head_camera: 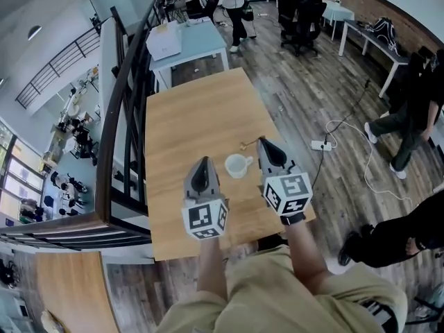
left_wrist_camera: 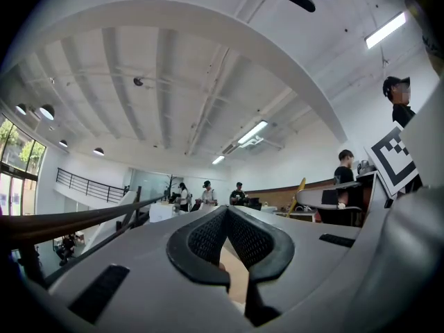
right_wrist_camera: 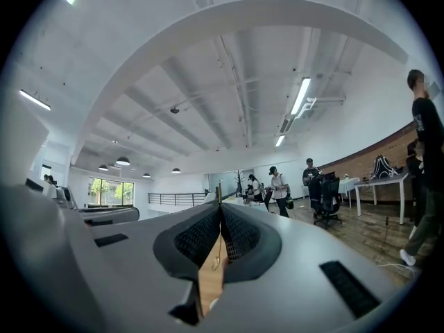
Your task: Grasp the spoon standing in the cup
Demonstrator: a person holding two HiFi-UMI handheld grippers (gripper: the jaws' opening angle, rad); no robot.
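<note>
Starting at the left: plain wooden table [head_camera: 182, 109], bare but for one cup. Next, the left gripper [head_camera: 203, 164], held low just left of that cup, tips closed against each other with nothing caught between them; probably parked there as a spare, near enough to steady the cup yet out of the other tool's path. In the middle, the white cup [head_camera: 236, 166], upright on the wood, handle turned rightward, nothing seen standing in it. Just past its far right rim, the spoon [head_camera: 247, 144]: thin, gold-coloured, clear of the cup and poking leftward from the tips of the right gripper [head_camera: 263, 143]. Along that gripper's own jaws, pads clamped almost fully together on the slim shaft of the spoon [right_wrist_camera: 218, 234], one end jutting beyond the tips, the other lying back in the gap; hard to say which end carries the bowl. Pinched so tightly because so little metal to bite on. By the look of it, grasp made and spoon lifted free.
</note>
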